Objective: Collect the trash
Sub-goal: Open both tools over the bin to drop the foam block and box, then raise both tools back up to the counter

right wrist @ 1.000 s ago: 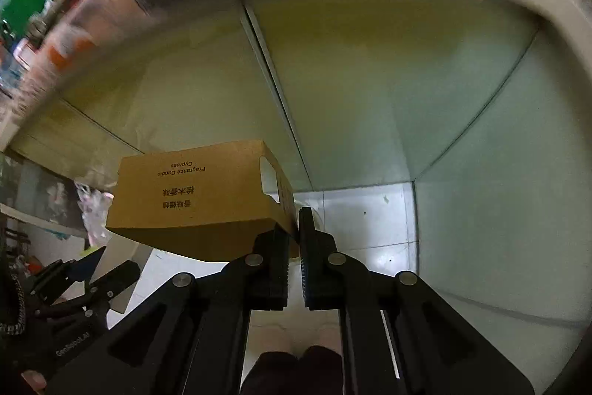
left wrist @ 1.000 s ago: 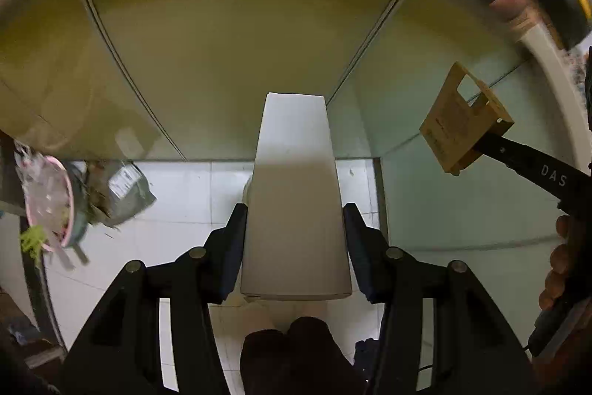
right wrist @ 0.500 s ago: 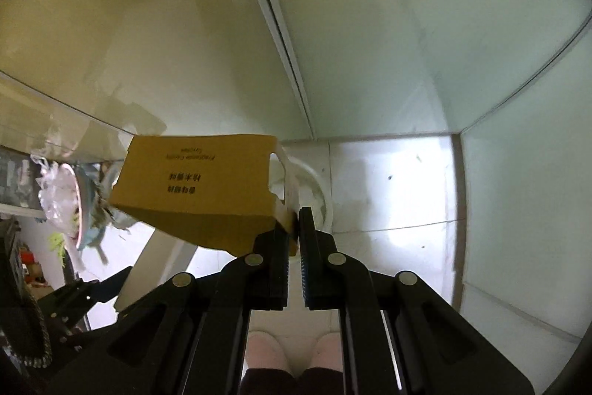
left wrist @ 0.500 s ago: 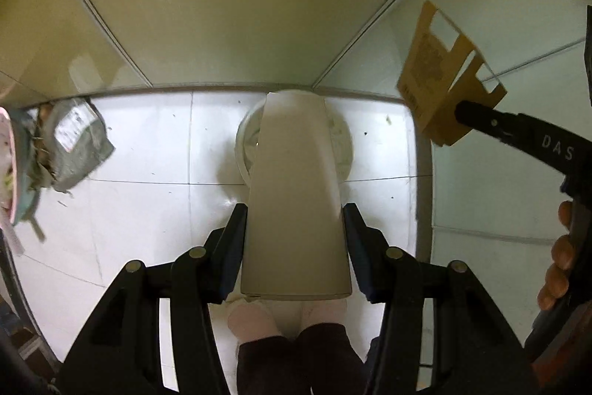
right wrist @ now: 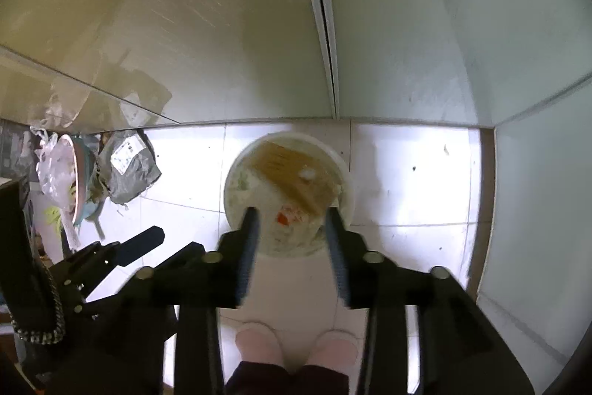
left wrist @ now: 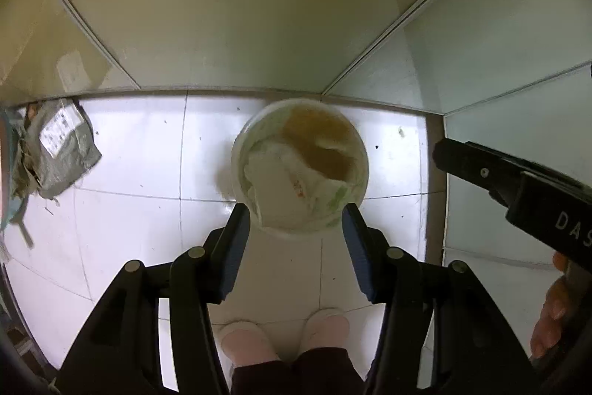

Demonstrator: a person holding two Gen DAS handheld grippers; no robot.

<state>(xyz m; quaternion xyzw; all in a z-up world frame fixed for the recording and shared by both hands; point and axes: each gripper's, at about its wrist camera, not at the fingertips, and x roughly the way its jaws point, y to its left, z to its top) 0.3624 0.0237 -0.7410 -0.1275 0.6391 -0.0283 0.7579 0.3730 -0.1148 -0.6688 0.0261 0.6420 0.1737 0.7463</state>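
White tiled floor meets pale wall panels in a corner. Left of the bin a grey mailer lies crumpled on the floor, likely next. Both claws hang above the bin, left claw and right claw spread wide and empty; a brown carton and white wrapper lie inside.

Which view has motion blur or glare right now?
Right wrist view: gripper fingers smeared by motion, brown box in the white bin soft, floor tiles blown out. Left wrist view: gripper sharp, bin contents slightly blurred, milder floor glare.
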